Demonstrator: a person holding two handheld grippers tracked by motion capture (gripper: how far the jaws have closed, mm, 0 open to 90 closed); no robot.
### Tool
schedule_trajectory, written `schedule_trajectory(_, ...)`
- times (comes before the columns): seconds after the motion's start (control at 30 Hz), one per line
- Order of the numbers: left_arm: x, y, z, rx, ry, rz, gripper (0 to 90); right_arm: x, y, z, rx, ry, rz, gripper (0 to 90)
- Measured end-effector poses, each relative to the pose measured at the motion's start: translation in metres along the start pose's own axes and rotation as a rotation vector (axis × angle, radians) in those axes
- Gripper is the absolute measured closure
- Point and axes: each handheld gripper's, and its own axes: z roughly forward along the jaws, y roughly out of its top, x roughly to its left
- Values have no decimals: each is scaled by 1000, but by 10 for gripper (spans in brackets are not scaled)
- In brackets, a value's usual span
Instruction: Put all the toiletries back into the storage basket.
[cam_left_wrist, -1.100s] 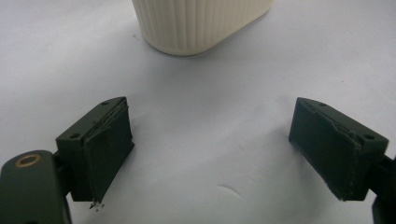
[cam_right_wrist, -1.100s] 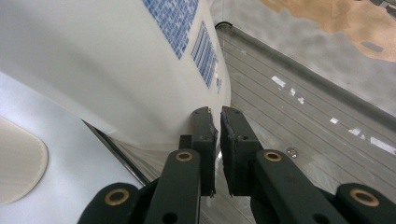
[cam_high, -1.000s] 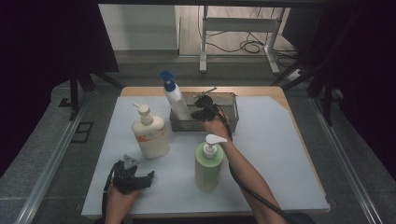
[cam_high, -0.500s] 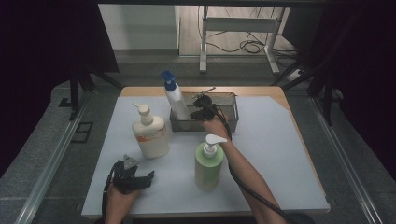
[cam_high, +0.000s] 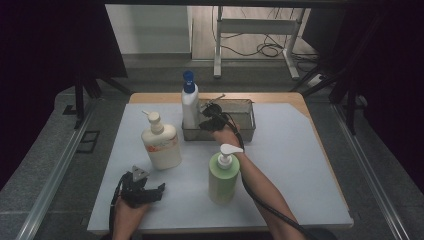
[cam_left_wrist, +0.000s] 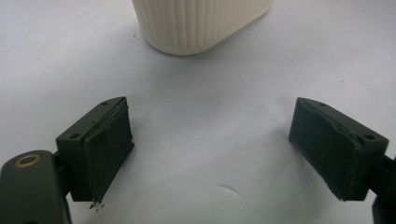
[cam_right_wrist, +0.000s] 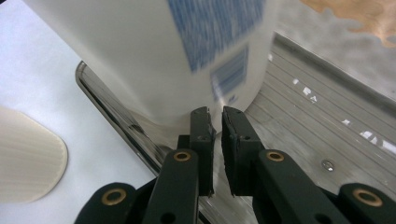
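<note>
Right gripper (cam_right_wrist: 215, 119) sits with jaws nearly together on nothing, against the blue-capped white bottle (cam_high: 189, 106) standing upright in the metal tray's (cam_high: 247, 119) left end. Left gripper (cam_high: 142, 190) rests open near the cream pump bottle (cam_high: 161, 144).

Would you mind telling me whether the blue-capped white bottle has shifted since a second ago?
No. The blue-capped white bottle stands at the same left end of the metal tray as before, with the right gripper beside it.
</note>
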Motion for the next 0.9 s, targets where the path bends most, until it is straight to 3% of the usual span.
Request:
schedule_trajectory(0.53, 0, 0, 0, 0, 0, 0, 128, -1, 0, -1, -6, -3, 7, 801)
schedule_trajectory(0.9, 0, 0, 0, 0, 0, 0, 127, -8, 11, -1, -11, -34, 56, 815)
